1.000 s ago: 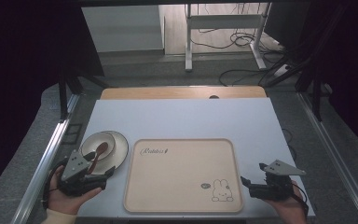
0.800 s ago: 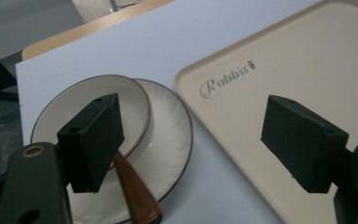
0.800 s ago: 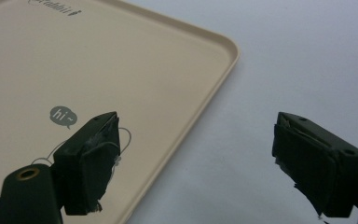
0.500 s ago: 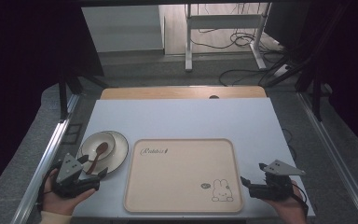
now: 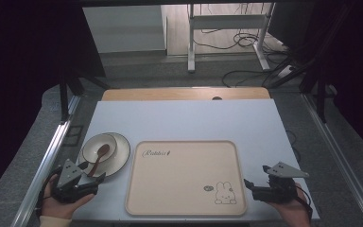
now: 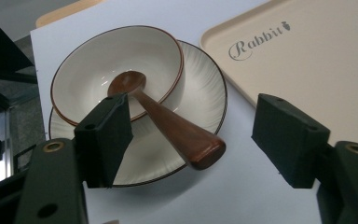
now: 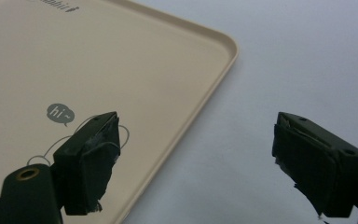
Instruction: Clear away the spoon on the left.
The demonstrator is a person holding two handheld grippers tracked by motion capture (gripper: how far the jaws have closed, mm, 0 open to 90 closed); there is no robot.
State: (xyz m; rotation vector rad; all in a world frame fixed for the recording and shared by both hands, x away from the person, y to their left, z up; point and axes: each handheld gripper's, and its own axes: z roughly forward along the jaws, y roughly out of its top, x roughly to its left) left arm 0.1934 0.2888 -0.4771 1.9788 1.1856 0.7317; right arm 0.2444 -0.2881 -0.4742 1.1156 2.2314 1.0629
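- The left gripper [image 6: 193, 140] has its jaws apart; they have just been closing a little, and the pads do not press on anything.
- The wooden spoon [image 6: 168, 119] lies between them, its head in the bowl [image 6: 98, 70], its handle end over the plate [image 6: 205, 93].
- The right gripper [image 7: 196, 154] is wide apart over the tray [image 7: 144, 70] edge.
- The tray reads "Rabbit" and "hi~".

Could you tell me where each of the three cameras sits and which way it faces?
High view: above the person's side, looking forward and down on the table; both hands show.
Left gripper view: rides the left gripper, facing the spoon, bowl and plate.
Right gripper view: rides the right gripper, facing the tray corner.
All three share the tray.
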